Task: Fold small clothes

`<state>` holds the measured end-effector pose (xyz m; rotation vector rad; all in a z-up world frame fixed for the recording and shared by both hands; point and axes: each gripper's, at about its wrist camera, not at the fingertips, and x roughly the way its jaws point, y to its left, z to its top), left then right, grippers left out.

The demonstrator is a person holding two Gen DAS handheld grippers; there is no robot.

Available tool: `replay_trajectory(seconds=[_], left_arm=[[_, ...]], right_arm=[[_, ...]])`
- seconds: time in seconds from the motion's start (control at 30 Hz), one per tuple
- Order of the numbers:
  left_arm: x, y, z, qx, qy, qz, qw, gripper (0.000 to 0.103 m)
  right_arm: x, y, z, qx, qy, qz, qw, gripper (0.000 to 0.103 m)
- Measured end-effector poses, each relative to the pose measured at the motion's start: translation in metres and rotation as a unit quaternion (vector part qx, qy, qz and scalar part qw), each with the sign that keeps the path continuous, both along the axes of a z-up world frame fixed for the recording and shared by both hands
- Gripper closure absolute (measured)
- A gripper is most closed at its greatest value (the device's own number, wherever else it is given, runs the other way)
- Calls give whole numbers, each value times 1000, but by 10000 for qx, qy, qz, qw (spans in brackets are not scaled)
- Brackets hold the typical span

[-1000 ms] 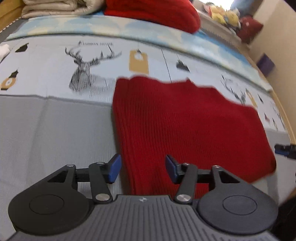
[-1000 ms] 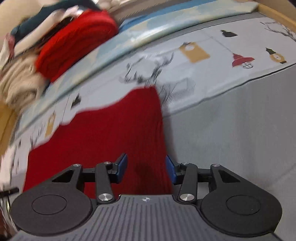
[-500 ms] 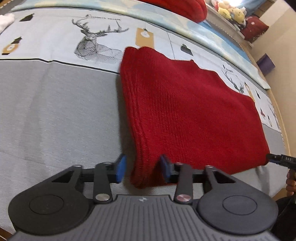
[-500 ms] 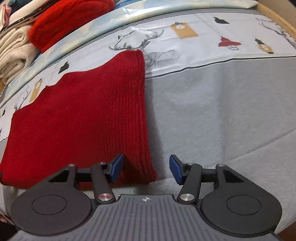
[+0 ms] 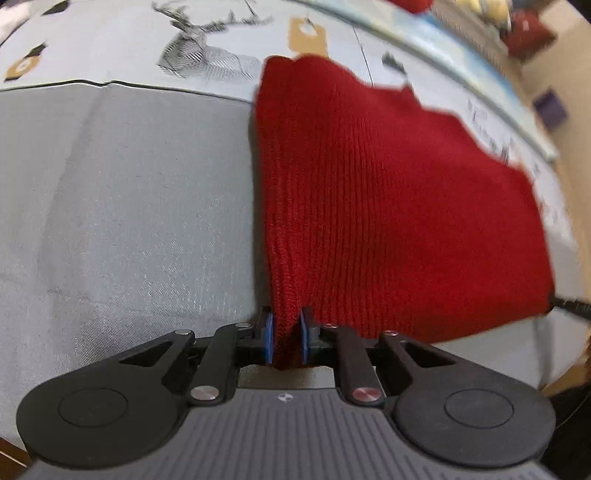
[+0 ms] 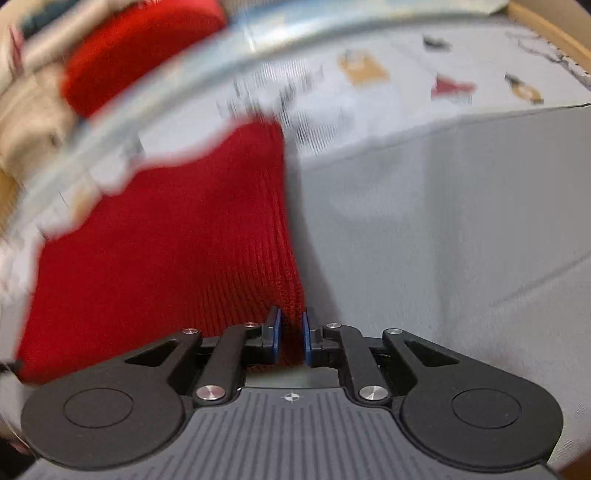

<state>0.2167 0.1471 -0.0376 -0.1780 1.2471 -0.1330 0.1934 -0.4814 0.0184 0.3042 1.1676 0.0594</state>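
A red knit garment (image 5: 388, 203) lies flat on the grey bed cover (image 5: 129, 203), partly over its printed deer band. My left gripper (image 5: 286, 338) points down at the garment's near left corner; its jaws are closing, and the blue pads pinch the bunched knit between them. In the right wrist view the same garment (image 6: 184, 258) spreads to the left, and my right gripper (image 6: 291, 338) is shut on its near right corner. The right gripper's tip (image 5: 569, 306) peeks in at the garment's far corner in the left wrist view.
A folded red knit pile (image 6: 140, 51) and beige blankets (image 6: 29, 122) sit at the back of the bed. A purple box (image 5: 550, 110) stands beyond the bed's right side. A wooden bed edge (image 6: 546, 29) runs along the far right. Grey cover (image 6: 443, 221) spreads beside the garment.
Both grippers came down onto the garment's near corners, and their jaws closed from wide apart onto the knit. The corners now bunch up between the pads.
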Motion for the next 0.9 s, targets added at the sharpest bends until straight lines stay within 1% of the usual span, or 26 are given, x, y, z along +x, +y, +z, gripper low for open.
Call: replay_trajectory(seconds=[0.03, 0.1, 0.17, 0.23, 0.3, 0.33, 0.37, 0.4, 0.47, 0.5, 0.57, 0.6, 0.63, 0.67, 0.73, 0.83, 0.9], left_arm=[[1, -1, 1, 5, -13, 18, 10000, 86], [2, 2, 6, -116, -83, 186, 9997, 84], [2, 5, 14, -79, -335, 293, 9990, 79], [1, 7, 24, 20, -653, 306, 9974, 78], [-3, 3, 36, -71, -1064, 115, 9942, 78], [-6, -2, 41, -187, -1251, -59, 9920, 78], [-7, -6, 43, -254, -1352, -206, 9903, 78], [-8, -12, 44, -301, -1403, -394, 9889, 78], [-7, -21, 35, -253, -1185, -642, 9906, 78], [-4, -26, 24, -60, -863, -702, 9938, 78], [1, -31, -2, 380, -211, -618, 9971, 80], [3, -31, -5, 445, -167, -599, 9971, 80], [4, -32, -2, 424, -224, -615, 9970, 80], [4, -31, 0, 372, -287, -568, 9973, 80], [4, -29, 6, 284, -430, -484, 9975, 80], [7, -31, 18, 210, -808, -510, 9952, 79], [6, -29, 19, 136, -878, -468, 9949, 79]], right_arm=[[2, 3, -2, -99, 27, 60, 9999, 90], [3, 3, 0, -63, 12, -19, 10000, 89], [3, 0, 5, -18, -69, -142, 9999, 88], [-1, -2, 16, -152, -374, -261, 9988, 82], [-8, -4, 33, -427, -990, -413, 9933, 80], [-9, -6, 39, -403, -1223, -426, 9908, 78], [-11, -8, 44, -280, -1383, -416, 9891, 77], [-12, -10, 45, -58, -1442, -351, 9889, 77], [-11, -8, 40, 202, -1266, -135, 9917, 77], [-9, -3, 33, 207, -1042, 14, 9943, 77], [-3, 8, 16, -50, -481, 255, 9985, 77], [-1, 14, 3, -318, -119, 342, 9988, 76], [0, 16, -5, -445, 83, 369, 9983, 72], [1, 17, -8, -478, 146, 364, 9981, 70], [3, 16, -5, -442, 61, 328, 9985, 68], [3, 12, 4, -342, -173, 201, 9991, 68], [1, 11, 9, -354, -318, 172, 9987, 68]])
